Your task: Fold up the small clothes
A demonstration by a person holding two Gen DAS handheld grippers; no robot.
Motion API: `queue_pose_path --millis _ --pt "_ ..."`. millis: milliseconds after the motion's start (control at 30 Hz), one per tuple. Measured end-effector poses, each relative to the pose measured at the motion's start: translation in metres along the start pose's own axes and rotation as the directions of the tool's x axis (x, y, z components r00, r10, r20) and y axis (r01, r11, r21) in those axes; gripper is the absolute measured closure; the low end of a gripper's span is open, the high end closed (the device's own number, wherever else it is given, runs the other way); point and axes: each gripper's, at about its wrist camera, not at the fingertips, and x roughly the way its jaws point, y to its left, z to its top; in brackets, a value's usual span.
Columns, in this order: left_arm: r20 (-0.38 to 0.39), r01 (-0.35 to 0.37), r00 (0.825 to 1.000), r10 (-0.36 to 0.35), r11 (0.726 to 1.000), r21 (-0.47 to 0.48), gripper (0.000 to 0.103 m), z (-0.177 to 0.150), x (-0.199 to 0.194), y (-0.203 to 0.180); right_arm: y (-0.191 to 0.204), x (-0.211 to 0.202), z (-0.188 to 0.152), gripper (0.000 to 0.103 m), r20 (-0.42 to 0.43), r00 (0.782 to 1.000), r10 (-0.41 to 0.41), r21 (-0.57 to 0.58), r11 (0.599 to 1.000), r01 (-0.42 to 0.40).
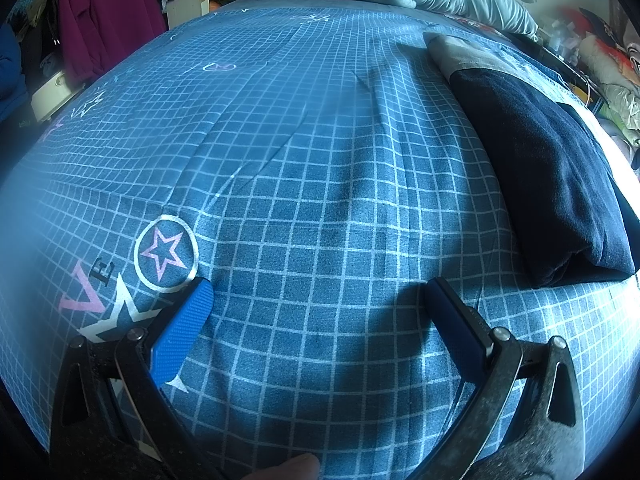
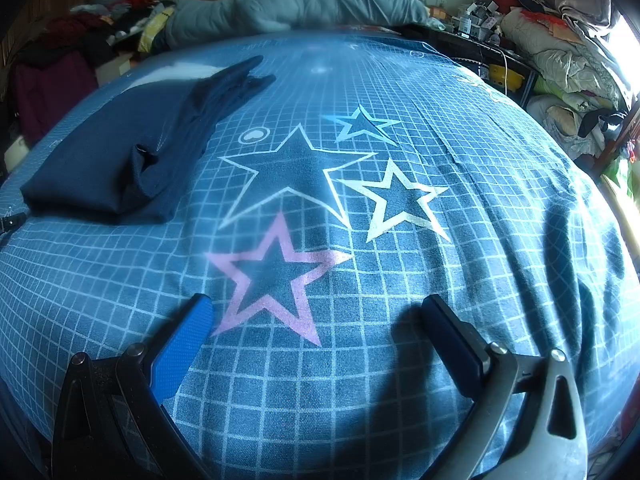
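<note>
Your left gripper hangs low over the bed sheet, its jaws spread wide with nothing between them but checked blue cloth. A fingertip of yours shows at the bottom edge of the left wrist view, just under the frame. The blue pad on one finger lies over a printed circle with a star.

Your right gripper is held the same way, jaws wide and empty, pointing along the sheet, with a pink star just ahead of its fingers.

Farther out, the dark navy garment lies folded on the sheet, to the right of your left gripper and well apart from it. In the right wrist view the same garment sits to the left, its far end looser and rumpled, clear of both sets of fingers. No container holds any clothing here.

At the head of the bed a grey quilt lies bunched, with heaps of clothes at either side.
</note>
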Motion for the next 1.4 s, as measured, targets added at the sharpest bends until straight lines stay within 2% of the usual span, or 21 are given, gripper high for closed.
queue_pose_path --millis 1400 --pt "0.000 -0.005 1.000 0.005 1.000 0.005 0.000 0.0047 0.0014 -0.0026 0.0006 -0.0002 -0.0001 0.000 0.000 1.000 -0.001 0.002 1.000 0.001"
